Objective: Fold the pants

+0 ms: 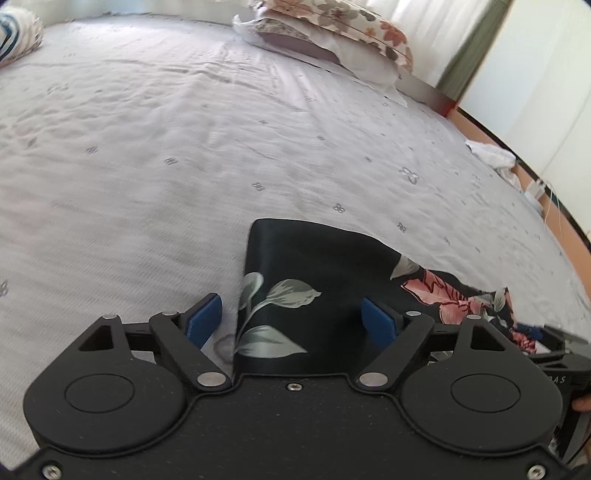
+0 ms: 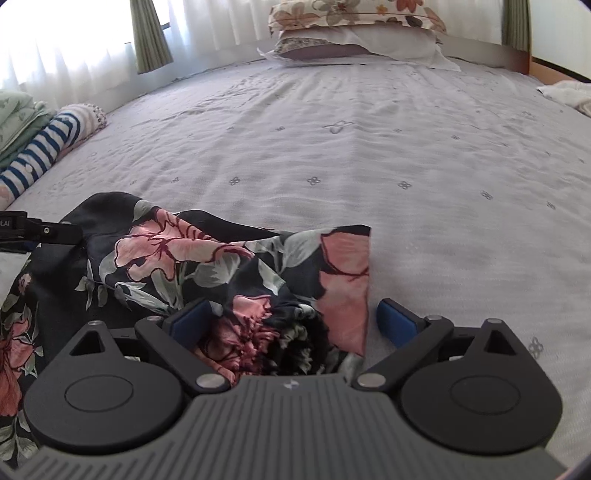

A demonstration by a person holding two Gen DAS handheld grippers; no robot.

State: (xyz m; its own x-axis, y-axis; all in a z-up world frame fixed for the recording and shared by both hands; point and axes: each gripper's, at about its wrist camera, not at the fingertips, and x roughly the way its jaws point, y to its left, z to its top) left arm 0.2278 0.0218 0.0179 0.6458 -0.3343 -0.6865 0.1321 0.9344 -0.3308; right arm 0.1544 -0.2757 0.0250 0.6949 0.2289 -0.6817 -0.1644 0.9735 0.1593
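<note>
Floral pants [image 2: 229,266] lie between both spread jaws.

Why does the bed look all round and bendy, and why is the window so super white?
Both wrist views use fisheye lenses, so the flat bed curves like a dome. In the right wrist view, daylight through the curtains is overexposed, pure white. In the left wrist view, the pillows look slightly blurred, while the pants look sharper.

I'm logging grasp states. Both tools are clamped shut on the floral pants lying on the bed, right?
Not quite. Both tools are open: the left tool and right tool have their blue pads spread apart around the floral pants on the bed, as both wrist views show.
</note>
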